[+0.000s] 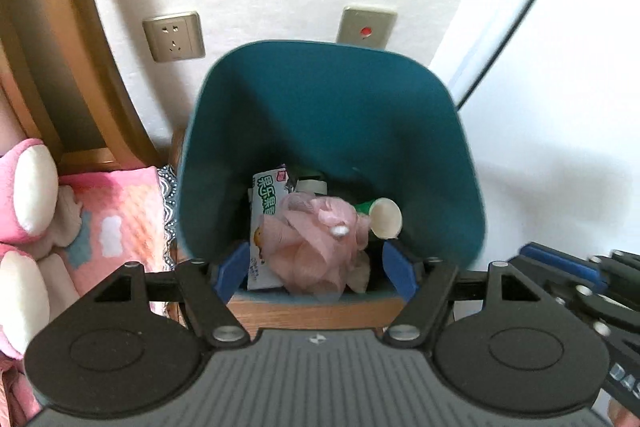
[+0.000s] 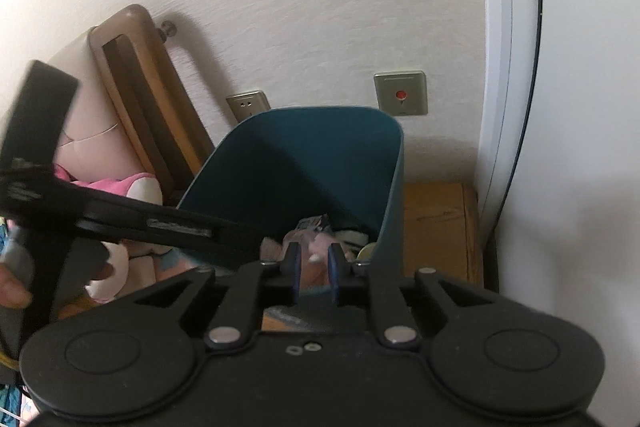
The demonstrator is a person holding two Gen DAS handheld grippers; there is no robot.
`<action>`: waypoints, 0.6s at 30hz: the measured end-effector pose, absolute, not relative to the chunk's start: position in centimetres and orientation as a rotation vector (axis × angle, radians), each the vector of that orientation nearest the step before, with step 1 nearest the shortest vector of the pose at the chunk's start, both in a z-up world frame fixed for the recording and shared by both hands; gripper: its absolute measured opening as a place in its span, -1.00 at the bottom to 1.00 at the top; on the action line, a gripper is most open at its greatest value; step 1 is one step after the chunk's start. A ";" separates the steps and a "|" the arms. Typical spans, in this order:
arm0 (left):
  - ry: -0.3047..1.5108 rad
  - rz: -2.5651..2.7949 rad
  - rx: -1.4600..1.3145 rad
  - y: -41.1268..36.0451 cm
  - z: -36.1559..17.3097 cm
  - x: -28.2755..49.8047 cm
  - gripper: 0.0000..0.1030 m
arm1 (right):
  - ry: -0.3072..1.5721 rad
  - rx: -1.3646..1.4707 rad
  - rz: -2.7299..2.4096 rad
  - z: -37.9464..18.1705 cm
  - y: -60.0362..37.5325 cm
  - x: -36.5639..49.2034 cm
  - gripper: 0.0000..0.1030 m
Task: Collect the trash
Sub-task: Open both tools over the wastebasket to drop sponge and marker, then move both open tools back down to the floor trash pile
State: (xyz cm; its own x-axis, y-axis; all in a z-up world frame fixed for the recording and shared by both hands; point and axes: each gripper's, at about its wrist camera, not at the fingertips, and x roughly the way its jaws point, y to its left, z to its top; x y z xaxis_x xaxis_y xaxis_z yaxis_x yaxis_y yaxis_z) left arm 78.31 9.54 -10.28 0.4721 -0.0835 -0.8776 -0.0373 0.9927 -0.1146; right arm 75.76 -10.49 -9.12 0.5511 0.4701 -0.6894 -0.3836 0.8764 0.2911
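Observation:
A teal bin (image 1: 328, 95) stands on a wooden bedside table (image 2: 436, 219). Inside lie a pink mesh bath pouf (image 1: 312, 243), a white carton with green print (image 1: 264, 195) and a cream cup (image 1: 386, 219). My left gripper (image 1: 316, 269) hangs over the bin's near rim. It is open wide, with the pouf lying loose below its blue pads. My right gripper (image 2: 314, 267) points into the bin (image 2: 304, 155) from the near right. Its pads stand a narrow gap apart with nothing pressed between them. The pouf (image 2: 316, 251) shows beyond that gap.
Two wall plates sit behind the bin, a socket (image 1: 174, 37) and a red-button plate (image 1: 366, 29). A wooden headboard (image 1: 60, 67), a pink plush toy (image 1: 24, 195) and a pink blanket (image 1: 116, 223) lie to the left. A white door panel (image 1: 580, 67) is at the right.

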 end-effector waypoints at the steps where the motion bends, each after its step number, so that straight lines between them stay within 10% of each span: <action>1: 1.069 -0.037 -0.125 9.8 -9.9 77.4 0.42 | 0.847 0.111 0.496 -9.0 -10.4 74.9 -0.71; 18: 0.971 -0.140 -0.039 13.5 -10.2 59.1 0.54 | 0.889 0.152 0.423 -12.6 -9.0 60.0 -0.49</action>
State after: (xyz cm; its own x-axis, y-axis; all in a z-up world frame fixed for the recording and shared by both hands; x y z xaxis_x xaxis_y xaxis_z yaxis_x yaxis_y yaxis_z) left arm 59.06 13.54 -10.23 0.5562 -0.1355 -0.8199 0.1010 0.9903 -0.0952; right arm 60.01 -9.05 -12.63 0.5540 0.4184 -0.7198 -0.2938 0.9072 0.3012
